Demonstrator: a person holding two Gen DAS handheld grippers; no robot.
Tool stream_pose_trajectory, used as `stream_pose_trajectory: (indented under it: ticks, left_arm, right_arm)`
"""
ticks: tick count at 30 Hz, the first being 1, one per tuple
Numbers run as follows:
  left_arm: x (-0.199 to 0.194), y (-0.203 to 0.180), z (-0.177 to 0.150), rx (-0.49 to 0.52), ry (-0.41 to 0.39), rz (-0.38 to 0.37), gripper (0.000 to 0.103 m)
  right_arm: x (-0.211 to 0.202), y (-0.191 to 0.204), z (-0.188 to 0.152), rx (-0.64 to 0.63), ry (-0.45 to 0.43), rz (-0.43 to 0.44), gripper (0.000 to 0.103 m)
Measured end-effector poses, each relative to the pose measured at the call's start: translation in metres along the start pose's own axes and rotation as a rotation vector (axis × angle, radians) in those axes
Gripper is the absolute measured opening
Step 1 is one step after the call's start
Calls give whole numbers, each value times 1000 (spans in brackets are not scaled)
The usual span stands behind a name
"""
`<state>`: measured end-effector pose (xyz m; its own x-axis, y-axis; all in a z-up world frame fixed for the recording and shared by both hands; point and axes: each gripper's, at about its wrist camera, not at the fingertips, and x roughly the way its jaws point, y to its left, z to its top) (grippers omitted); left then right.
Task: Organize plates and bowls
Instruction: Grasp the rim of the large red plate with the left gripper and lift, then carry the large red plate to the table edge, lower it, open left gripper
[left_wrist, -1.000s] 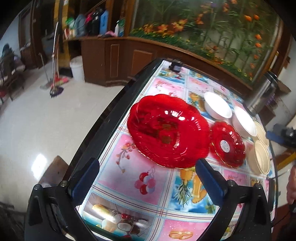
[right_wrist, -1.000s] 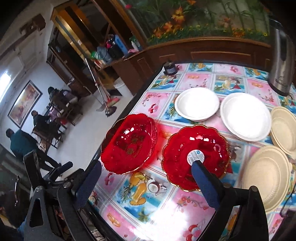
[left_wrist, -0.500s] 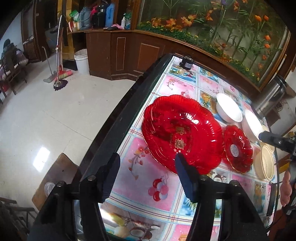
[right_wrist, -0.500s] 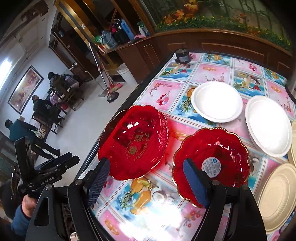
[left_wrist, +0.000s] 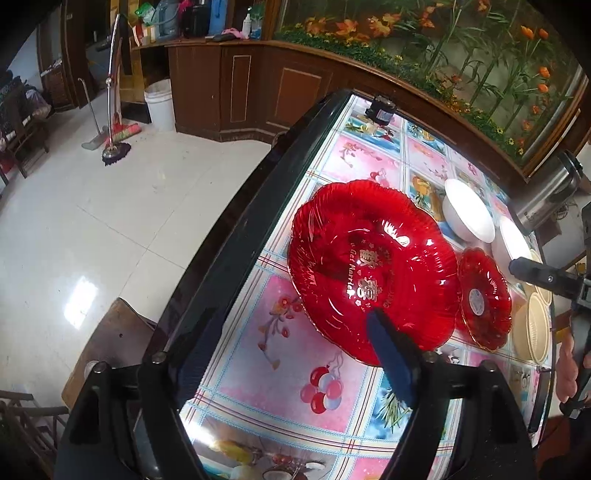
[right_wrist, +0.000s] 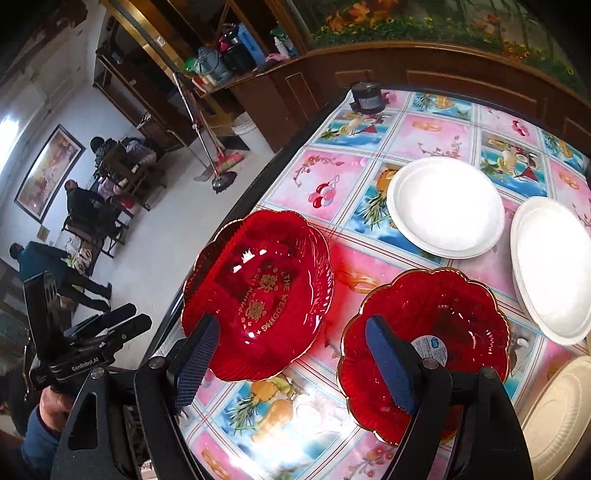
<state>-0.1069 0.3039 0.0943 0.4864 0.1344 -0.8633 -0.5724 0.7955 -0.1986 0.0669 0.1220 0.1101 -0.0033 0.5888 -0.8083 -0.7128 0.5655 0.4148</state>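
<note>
- Plates and bowls lie in a loose row on a table (left_wrist: 236, 236) covered with a pink-and-blue fruit-print cloth (right_wrist: 436, 133); none is stacked on another kind.
- Large red plate (left_wrist: 373, 266), scalloped and gilt-lettered, sits near the table's dark left edge; in the right wrist view it (right_wrist: 258, 291) lies left of the smaller dish.
- Small red plate (right_wrist: 424, 347), gold-rimmed with a round white sticker at its centre, rests just beside the large one; in the left wrist view it (left_wrist: 484, 299) shows to the right of it.
- Two white bowls (right_wrist: 445, 206) stand farther along the table, side by side, the second (right_wrist: 554, 273) partly cut by the frame edge.
- Cream plates (left_wrist: 532, 328) lie at the far right end; a cream rim (right_wrist: 557, 413) shows in the right wrist view.
- Left gripper (left_wrist: 286, 354): jaws parted at a moderate width, holding nothing; its right fingertip overlaps the large red plate's near rim in the view, its left fingertip lies over the table edge. Contact cannot be told.
- Right gripper (right_wrist: 291, 354): jaws likewise parted and empty, left fingertip in front of the large red plate, right fingertip in front of the small one.
- Steel kettle (left_wrist: 546, 199) stands beyond the bowls; a small dark jar (right_wrist: 365, 98) sits at the far corner.
- Background: wooden cabinets (left_wrist: 258, 96), a mop (left_wrist: 114, 144) and tiled floor.
</note>
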Motion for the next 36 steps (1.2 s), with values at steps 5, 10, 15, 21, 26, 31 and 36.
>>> stream_pose_trajectory:
  ticks: [5, 10, 15, 21, 26, 31, 36]
  left_arm:
    - [15, -1, 6, -17, 44, -5, 85]
    - [33, -2, 13, -22, 76, -5, 85]
    - [50, 0, 18, -38, 90, -1, 85]
    - [63, 6, 28, -49, 78, -4, 84]
    - [77, 6, 33, -44, 103, -33, 54]
    - [89, 2, 36, -28, 115, -27, 40]
    - [98, -5, 35, 4, 133, -22, 18]
  right_arm:
    - [11, -3, 5, -18, 29, -10, 85]
    - [21, -11, 14, -17, 46, -5, 85]
    - [36, -17, 21, 3, 66, 12, 77]
    - [56, -20, 24, 4, 98, 11, 51]
    - [70, -23, 28, -1, 106, -41, 48]
    - [85, -32, 30, 20, 136, -48, 35]
    - [96, -34, 25, 42, 153, -37, 9]
